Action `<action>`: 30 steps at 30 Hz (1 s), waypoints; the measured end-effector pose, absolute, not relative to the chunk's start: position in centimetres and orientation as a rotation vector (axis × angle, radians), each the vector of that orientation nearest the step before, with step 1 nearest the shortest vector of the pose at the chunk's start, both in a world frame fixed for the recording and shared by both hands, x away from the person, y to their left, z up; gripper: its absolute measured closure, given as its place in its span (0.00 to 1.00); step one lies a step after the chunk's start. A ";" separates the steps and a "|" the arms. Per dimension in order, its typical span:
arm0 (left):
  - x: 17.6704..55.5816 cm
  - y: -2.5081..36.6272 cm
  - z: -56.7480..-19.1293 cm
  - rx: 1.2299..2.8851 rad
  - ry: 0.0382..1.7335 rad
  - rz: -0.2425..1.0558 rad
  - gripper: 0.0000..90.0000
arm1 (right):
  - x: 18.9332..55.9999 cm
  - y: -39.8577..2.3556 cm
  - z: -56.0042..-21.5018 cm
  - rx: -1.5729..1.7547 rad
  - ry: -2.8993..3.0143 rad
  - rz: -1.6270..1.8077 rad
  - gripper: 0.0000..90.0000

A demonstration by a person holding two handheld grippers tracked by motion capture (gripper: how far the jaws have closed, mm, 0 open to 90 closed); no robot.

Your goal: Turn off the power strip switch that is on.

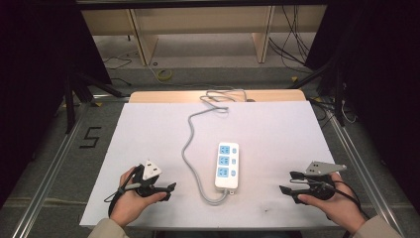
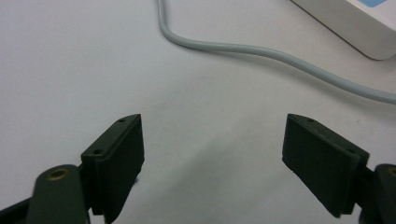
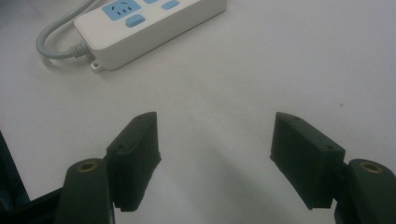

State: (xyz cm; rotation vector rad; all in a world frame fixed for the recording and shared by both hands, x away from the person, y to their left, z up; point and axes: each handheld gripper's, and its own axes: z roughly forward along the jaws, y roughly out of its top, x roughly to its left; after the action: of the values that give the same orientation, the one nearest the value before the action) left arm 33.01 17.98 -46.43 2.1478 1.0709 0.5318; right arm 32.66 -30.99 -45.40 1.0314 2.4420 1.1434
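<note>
We have a white power strip (image 1: 227, 165) near the middle of the tabletop (image 1: 277, 129), its grey cord (image 1: 188, 144) leaving the near end, looping to the strip's left and running to the far edge. Left gripper (image 1: 166, 190) sits well left of the strip, right gripper (image 1: 288, 183) well right of it, both near the front edge and both pointing inward at the strip. Jaws wide on both, nothing between them.

Risks, as we judge them:
- The strip is light and loose, so a one-sided push from either gripper would likely slide or spin it rather than give a grip.
- The cord loop lies between the left gripper and the strip; a low approach could snag it and drag the strip along.
- The strip's width looks close to the jaw opening, so an off-centre closing may clip a corner.

View differences: the high view gives the full cord path and three blue sockets on the strip. The left gripper view shows the cord (image 2: 261, 52) curving ahead of its jaws and just a corner of the strip (image 2: 359, 23). The right gripper view shows the strip (image 3: 140, 28) at its cord end, with a mounting tab and strain relief.
</note>
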 end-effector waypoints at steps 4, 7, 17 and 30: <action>33.0 18.0 -46.3 2.140 1.073 0.538 0.24 | 32.7 -31.1 -45.4 1.031 2.440 1.139 0.36; 33.0 18.1 -46.2 2.126 1.078 0.543 0.27 | 32.7 -31.0 -45.4 1.034 2.442 1.141 0.36; 32.8 17.6 -45.4 2.127 1.049 0.526 0.80 | 32.7 -31.0 -45.5 1.040 2.438 1.138 0.36; 33.7 15.4 -44.5 2.147 1.029 0.518 1.00 | 32.8 -30.8 -45.5 1.041 2.444 1.126 0.35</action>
State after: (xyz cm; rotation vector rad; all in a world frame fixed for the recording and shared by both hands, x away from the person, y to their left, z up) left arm 33.73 15.43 -44.46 2.1472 1.0295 0.5178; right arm 32.83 -30.82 -45.52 1.0410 2.4445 1.1263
